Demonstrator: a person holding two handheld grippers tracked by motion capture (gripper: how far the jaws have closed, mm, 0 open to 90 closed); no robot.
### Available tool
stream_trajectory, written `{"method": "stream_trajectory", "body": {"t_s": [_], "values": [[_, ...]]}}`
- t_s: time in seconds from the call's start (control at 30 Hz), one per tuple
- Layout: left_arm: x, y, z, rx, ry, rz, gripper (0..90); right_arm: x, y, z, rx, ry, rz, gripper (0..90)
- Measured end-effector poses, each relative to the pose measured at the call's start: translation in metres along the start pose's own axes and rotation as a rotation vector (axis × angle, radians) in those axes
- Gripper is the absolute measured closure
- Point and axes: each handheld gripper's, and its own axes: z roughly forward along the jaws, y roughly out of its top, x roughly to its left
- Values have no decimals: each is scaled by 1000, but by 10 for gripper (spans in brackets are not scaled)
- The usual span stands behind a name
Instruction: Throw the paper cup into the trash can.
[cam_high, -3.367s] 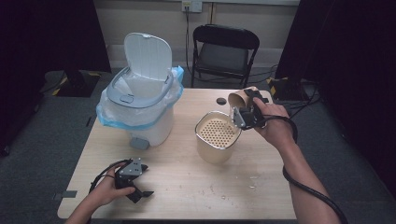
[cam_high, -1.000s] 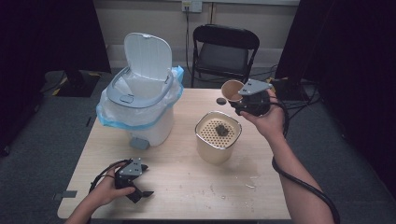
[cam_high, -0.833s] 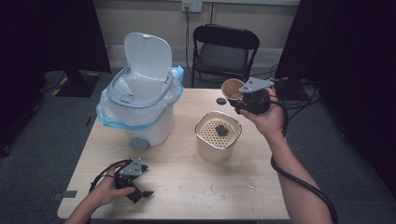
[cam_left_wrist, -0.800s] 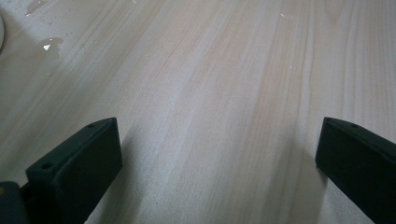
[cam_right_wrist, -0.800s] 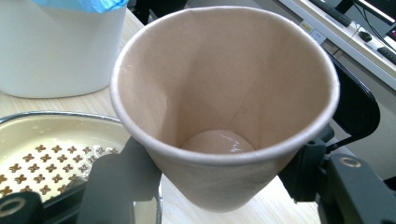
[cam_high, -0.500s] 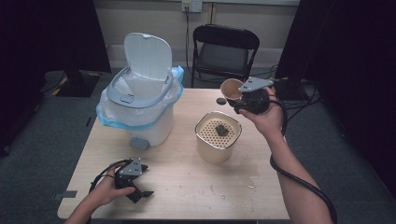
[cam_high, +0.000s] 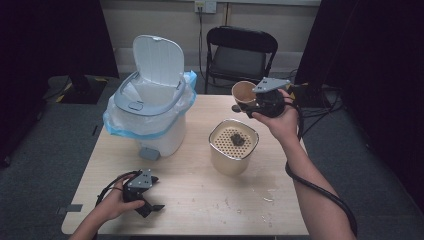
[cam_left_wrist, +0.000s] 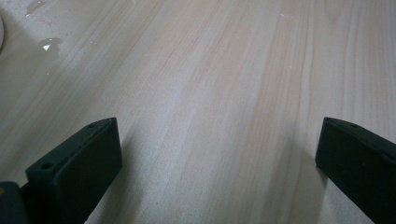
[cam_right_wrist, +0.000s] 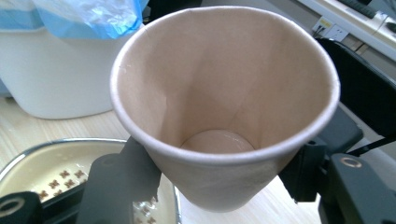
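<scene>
The right gripper (cam_high: 256, 102) has its jaws closed on the lower wall of a brown paper cup (cam_right_wrist: 224, 107), one black jaw on each side of it, as the right gripper view shows. The cup is tipped: in the high view (cam_high: 243, 94) its mouth faces up and toward the person's left, so its long axis leans from the base at the jaws toward the white bin (cam_high: 150, 115), not upright. It hangs in the air above the far right part of the counter (cam_high: 200, 200), just behind and above the cream container (cam_high: 233, 150) with the perforated insert. The inside of the cup is bare down to its pale round bottom; its outer base is hidden behind the jaws and the rim. On the insert lies a small dark clump (cam_high: 236, 140), too small to make out what it is. In the right gripper view the container (cam_right_wrist: 51, 163) is cut off at the lower left edge, and the bin's blue liner (cam_right_wrist: 88, 16) is cut off at the top. The bin's lid stands open and upright at the back. The left gripper (cam_left_wrist: 219, 163) rests low on the near left of the counter, its jaws wide apart with bare wood between them; in the high view (cam_high: 145, 200) the hand covers much of it. A wet patch (cam_left_wrist: 46, 45) glints on the wood at the upper left of the left gripper view.
</scene>
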Motion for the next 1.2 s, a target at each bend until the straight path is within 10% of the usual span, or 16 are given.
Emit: {"method": "stream_trajectory", "body": {"t_s": [1.2], "values": [[0,0,0,6,1,5,0,12,56,27,-40,153,95,410]]}}
